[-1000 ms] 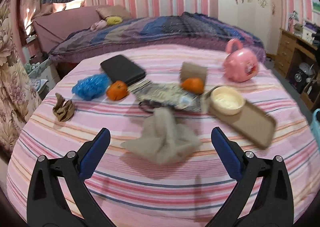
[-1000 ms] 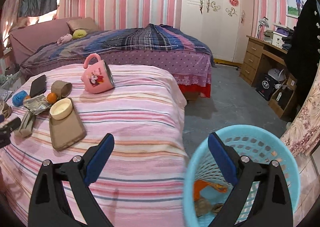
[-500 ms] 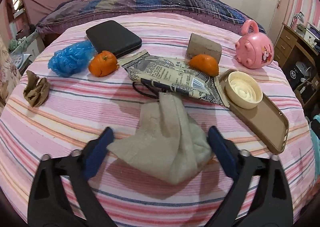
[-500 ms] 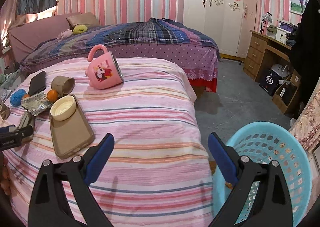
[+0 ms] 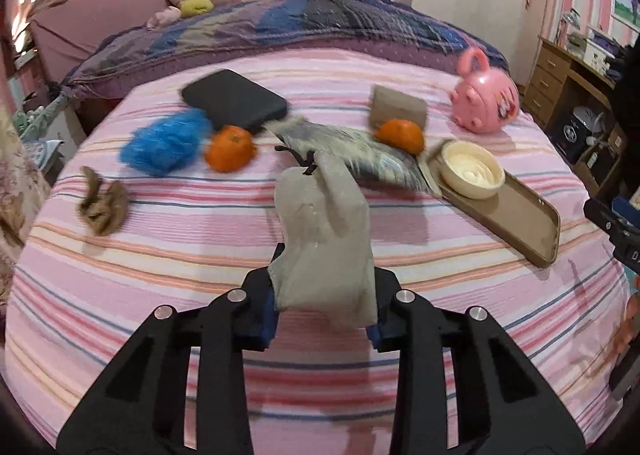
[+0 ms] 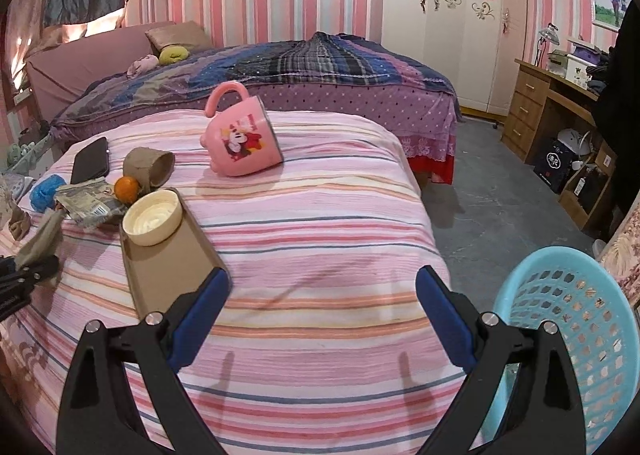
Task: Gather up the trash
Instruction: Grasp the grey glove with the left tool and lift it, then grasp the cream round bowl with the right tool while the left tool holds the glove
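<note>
My left gripper (image 5: 322, 305) is shut on a crumpled grey-beige paper towel (image 5: 324, 247) and holds it lifted above the striped pink bed (image 5: 200, 255); it also shows at the left edge of the right wrist view (image 6: 40, 241). Other scraps lie on the bed: a brown crumpled paper (image 5: 102, 207), a blue plastic wad (image 5: 164, 143) and a printed wrapper (image 5: 360, 157). My right gripper (image 6: 322, 319) is open and empty over the bed's near right side. The light blue trash basket (image 6: 576, 335) stands on the floor to its right.
On the bed lie two oranges (image 5: 230, 147) (image 5: 400, 135), a black case (image 5: 234, 103), a cardboard roll (image 5: 396, 107), a pink mug (image 6: 240, 139) on its side, and a brown tray (image 6: 168, 267) bearing a cream lid (image 6: 152, 217). A wooden desk (image 6: 552, 115) stands at the right.
My left gripper has shut on the paper towel and lifted it off the bed. My right gripper has drifted left, so the basket sits further to the right in its view.
</note>
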The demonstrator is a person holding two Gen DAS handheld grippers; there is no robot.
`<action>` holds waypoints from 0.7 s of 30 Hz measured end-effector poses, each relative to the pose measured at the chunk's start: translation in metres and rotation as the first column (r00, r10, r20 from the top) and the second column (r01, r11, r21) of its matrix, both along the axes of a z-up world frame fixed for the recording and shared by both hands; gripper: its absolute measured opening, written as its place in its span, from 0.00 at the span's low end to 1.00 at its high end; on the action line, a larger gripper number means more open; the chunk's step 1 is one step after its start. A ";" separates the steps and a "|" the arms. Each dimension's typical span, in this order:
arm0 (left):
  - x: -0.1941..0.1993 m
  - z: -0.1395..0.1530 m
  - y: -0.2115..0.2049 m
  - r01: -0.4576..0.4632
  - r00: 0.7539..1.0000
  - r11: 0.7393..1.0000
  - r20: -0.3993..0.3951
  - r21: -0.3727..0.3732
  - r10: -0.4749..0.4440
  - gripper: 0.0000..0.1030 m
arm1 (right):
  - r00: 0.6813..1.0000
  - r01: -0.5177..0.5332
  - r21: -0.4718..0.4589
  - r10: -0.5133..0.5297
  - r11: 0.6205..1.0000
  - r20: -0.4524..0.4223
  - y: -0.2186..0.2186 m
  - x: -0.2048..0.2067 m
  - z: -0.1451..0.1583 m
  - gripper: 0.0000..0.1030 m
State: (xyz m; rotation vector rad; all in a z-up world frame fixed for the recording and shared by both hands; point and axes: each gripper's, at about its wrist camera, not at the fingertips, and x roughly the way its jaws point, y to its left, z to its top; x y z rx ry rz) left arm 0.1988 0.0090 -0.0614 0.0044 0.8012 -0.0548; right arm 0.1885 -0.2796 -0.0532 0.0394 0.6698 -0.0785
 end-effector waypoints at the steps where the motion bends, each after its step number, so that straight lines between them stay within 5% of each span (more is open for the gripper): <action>1: -0.003 0.004 0.007 -0.010 1.000 1.000 0.015 -0.005 0.010 0.31 | 1.000 -0.002 0.001 0.002 1.000 0.000 0.000 0.000 0.000 0.90; 10: 0.000 0.013 0.046 -0.134 0.988 0.987 0.084 0.094 0.126 0.31 | 0.997 -0.072 0.014 0.072 0.997 -0.012 0.035 0.011 -0.001 0.90; 21: 0.017 0.019 0.075 -0.216 0.972 0.975 0.109 0.048 0.209 0.31 | 0.985 -0.159 0.010 0.159 0.987 -0.071 0.096 0.050 -0.010 0.84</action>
